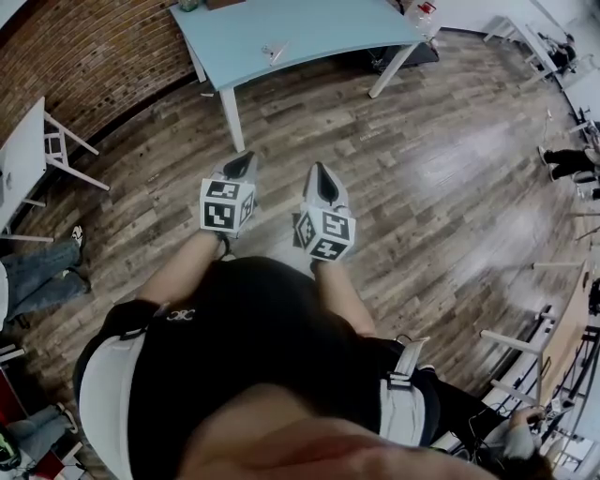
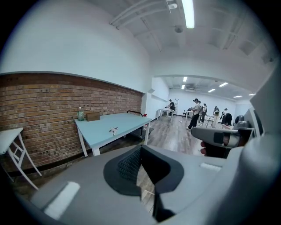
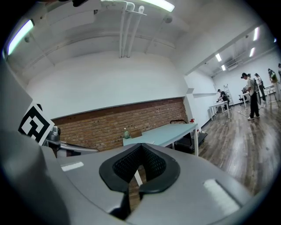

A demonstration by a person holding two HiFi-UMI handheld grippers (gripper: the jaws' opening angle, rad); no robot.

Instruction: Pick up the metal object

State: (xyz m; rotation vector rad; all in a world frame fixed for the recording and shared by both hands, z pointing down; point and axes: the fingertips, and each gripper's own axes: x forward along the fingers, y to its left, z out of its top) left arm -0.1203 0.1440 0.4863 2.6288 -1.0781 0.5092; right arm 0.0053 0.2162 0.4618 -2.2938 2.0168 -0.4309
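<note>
The left hand-held gripper [image 1: 244, 164] and right hand-held gripper [image 1: 320, 172] are hanging mid-frame, both clenched and empty, while the metal object [image 1: 273, 52] is lying on the surface [image 1: 328, 28] at upper centre, well apart.

The table [image 1: 309, 33] has a pale blue top on white legs, the wall [image 1: 84, 56] is red-brown brick, and the floor [image 1: 450, 178] shows grey-brown wood grain. The left gripper [image 1: 244, 161] and right gripper [image 1: 320, 171] are light grey, with black-and-white square markers; the person's top [image 1: 244, 356] is black.
</note>
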